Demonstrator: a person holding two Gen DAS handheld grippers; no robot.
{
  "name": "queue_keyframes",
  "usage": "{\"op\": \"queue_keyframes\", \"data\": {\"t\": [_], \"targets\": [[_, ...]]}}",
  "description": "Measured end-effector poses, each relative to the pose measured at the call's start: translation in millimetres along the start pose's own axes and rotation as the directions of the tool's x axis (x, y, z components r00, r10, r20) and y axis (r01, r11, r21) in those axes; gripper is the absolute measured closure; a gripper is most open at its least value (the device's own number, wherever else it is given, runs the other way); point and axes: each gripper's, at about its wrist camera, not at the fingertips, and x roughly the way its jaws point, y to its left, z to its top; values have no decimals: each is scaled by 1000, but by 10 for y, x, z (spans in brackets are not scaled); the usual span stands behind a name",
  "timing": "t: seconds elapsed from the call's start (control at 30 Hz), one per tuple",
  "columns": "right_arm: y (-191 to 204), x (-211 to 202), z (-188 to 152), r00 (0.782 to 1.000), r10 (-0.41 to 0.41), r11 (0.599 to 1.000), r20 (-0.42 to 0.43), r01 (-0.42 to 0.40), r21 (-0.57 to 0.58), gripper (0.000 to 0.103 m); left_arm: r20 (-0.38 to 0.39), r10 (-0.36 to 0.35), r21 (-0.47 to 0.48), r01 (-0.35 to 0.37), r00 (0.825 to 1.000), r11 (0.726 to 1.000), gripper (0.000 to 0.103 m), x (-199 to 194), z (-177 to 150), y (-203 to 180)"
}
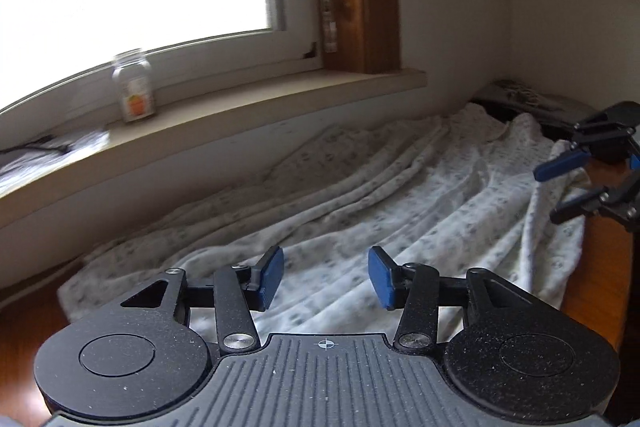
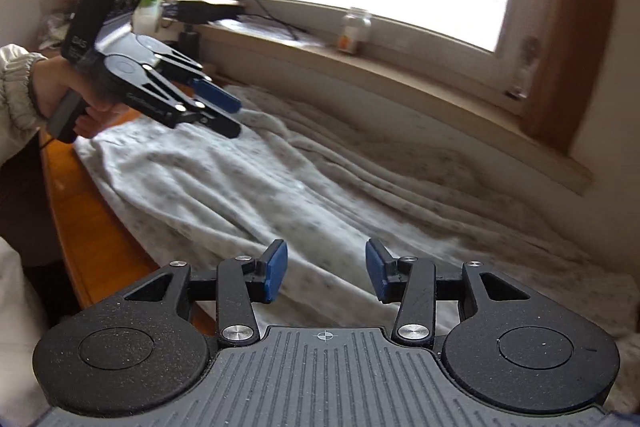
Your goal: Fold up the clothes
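two grippers, yours: left gripper (image 1: 326, 277) and right gripper (image 2: 326, 271) both half open, empty, above rumpled patterned cloth (image 1: 360, 187) mid-frame.

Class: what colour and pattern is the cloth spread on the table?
White fabric garment with small grey printed motifs, clearest in the right wrist view.

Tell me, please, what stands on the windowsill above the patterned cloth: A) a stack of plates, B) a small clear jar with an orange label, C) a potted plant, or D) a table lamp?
B: a small clear jar with an orange label stands upright on the windowsill, above the patterned cloth spread on the table; the right wrist view shows the same jar.
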Motion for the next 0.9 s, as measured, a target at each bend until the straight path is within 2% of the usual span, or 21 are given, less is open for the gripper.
{"op": "queue_keyframes", "data": {"t": [0.13,0.2,0.37,0.53,0.57,0.6,0.63,0.67,0.7,0.8,0.9], "targets": [[-475,-195,-248,993,-88,995,-75,91,35,57,-25,-104,42,105,994,994,50,386,207,-313],[-636,-227,-323,990,-100,993,-95,106,56,57,-45,-150,47,152,988,987,50,573,269,-447],[-794,-184,-392,987,-80,994,-137,88,59,51,-82,-236,59,241,968,969,59,848,322,-706],[-770,-49,-365,977,-35,999,-210,38,9,52,-137,-276,62,286,951,956,59,1025,327,-797],[-748,-42,-358,974,-22,1000,-223,23,2,56,-149,-283,61,294,948,954,59,1061,330,-811],[-721,-44,-355,972,-7,1000,-236,7,-4,64,-155,-290,63,302,944,951,59,1080,332,-823],[-687,-72,-363,971,-2,1000,-239,-1,-14,79,-154,-297,66,310,942,948,59,1078,331,-834],[-653,-118,-380,973,-11,1000,-231,5,-28,87,-154,-305,70,318,940,945,59,1077,331,-845],[-619,-165,-396,975,-20,999,-223,11,-41,92,-150,-309,78,323,939,943,66,1062,328,-859],[-555,-343,-478,978,-30,999,-204,20,-48,99,-129,-322,97,335,938,937,86,971,314,-896],[-455,-525,-599,976,-51,997,-214,39,-61,100,-106,-339,93,349,935,933,89,867,313,-931]]}}
